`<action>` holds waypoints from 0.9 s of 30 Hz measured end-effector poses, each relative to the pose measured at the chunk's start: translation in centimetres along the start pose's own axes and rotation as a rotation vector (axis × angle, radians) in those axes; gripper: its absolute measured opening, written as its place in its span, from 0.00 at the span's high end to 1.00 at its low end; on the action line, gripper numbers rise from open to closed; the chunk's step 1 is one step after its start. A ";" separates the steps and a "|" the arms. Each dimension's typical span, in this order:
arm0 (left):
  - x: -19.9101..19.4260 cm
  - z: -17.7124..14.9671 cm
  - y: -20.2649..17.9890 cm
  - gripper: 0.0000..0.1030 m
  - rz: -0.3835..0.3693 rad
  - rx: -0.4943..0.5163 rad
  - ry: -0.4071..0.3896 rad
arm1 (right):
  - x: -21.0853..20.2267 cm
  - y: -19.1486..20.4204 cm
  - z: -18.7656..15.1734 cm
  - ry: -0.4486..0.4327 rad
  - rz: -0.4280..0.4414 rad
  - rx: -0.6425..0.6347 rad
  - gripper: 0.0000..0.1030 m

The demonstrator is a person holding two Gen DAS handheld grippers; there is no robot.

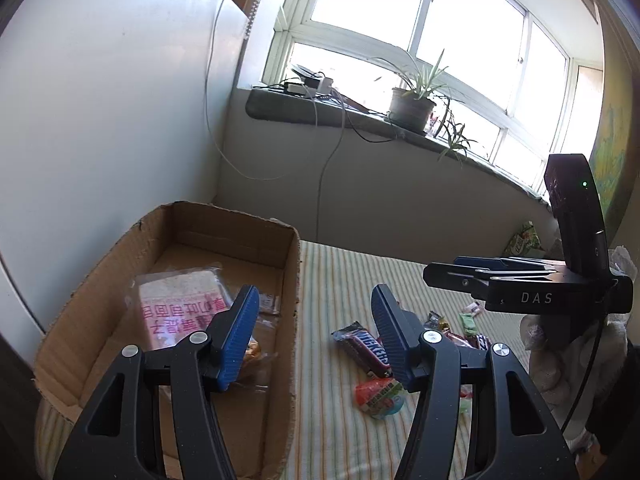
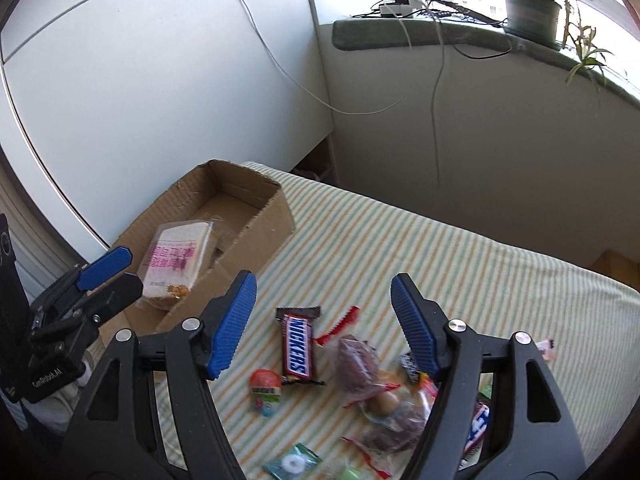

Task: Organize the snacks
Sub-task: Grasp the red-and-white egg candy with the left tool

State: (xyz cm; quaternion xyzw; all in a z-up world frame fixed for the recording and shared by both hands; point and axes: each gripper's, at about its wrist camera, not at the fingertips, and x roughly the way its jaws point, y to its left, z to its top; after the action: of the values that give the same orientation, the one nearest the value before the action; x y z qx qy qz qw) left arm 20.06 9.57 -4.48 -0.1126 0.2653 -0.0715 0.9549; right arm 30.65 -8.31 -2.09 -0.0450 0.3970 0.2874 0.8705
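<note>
Left wrist view: left gripper spread wide with nothing between its blue pads, poised above the near rim of the cardboard box. Inside the box, a bagged sandwich. On the striped cloth just right of the box, a Snickers bar and a round candy.

Right wrist view: right gripper likewise wide apart and holding nothing, hanging above the loose snacks: Snickers bar, dark wrapped pastry, mint packet. Box at left.
</note>
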 end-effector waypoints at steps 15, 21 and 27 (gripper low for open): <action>2.8 -4.6 -5.2 0.44 -0.066 0.154 0.176 | -0.9 -3.2 -4.8 0.079 -0.048 -0.091 0.30; 2.5 -5.0 -6.0 0.44 -0.079 0.195 0.172 | 1.1 -1.4 -5.1 0.122 -0.032 -0.171 0.30; 3.9 -6.0 -6.5 0.44 -0.096 0.207 0.230 | 2.4 -0.9 -4.8 0.150 -0.018 -0.191 0.37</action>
State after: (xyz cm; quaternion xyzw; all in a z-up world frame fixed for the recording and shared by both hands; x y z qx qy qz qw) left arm 19.72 1.49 -9.73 -0.0171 0.3585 -0.1565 0.9202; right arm 29.20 -9.43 -7.27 -0.1524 0.4313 0.3120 0.8327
